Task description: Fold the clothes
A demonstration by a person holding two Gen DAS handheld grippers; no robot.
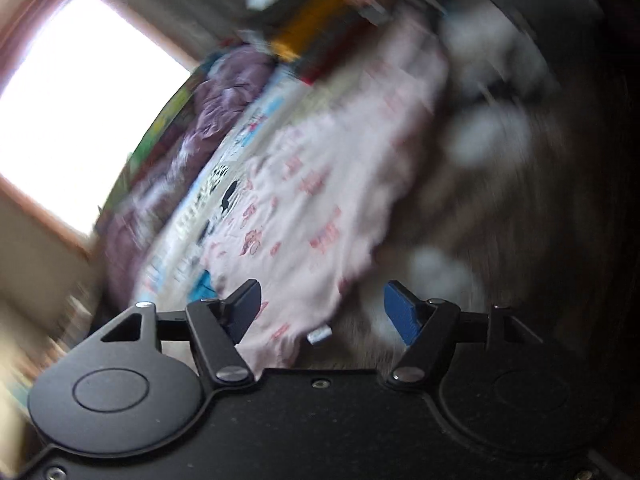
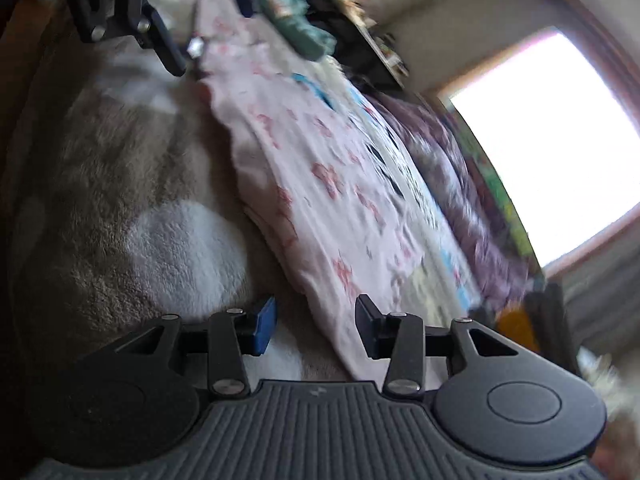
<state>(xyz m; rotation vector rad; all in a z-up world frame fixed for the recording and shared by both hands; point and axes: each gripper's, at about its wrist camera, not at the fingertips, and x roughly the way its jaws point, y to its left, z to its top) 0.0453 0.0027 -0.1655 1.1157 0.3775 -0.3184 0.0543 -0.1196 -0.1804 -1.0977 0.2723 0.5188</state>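
A pale pink garment with red prints (image 1: 320,208) lies spread on a fluffy brown and white blanket (image 1: 500,208). My left gripper (image 1: 322,308) is open just above its near corner, fingers to either side of the cloth edge. In the right wrist view the same pink garment (image 2: 320,200) runs diagonally, and my right gripper (image 2: 316,324) is open over its near edge, holding nothing. The left gripper (image 2: 208,20) also shows at the top left of that view, over the garment's far end. Both views are motion blurred.
A white printed cloth (image 1: 208,208) and a purple garment (image 1: 216,112) lie beyond the pink one. A bright window (image 2: 552,152) is at the side. Yellow and dark items (image 1: 312,28) pile at the far end. The fluffy blanket (image 2: 120,200) shows at left.
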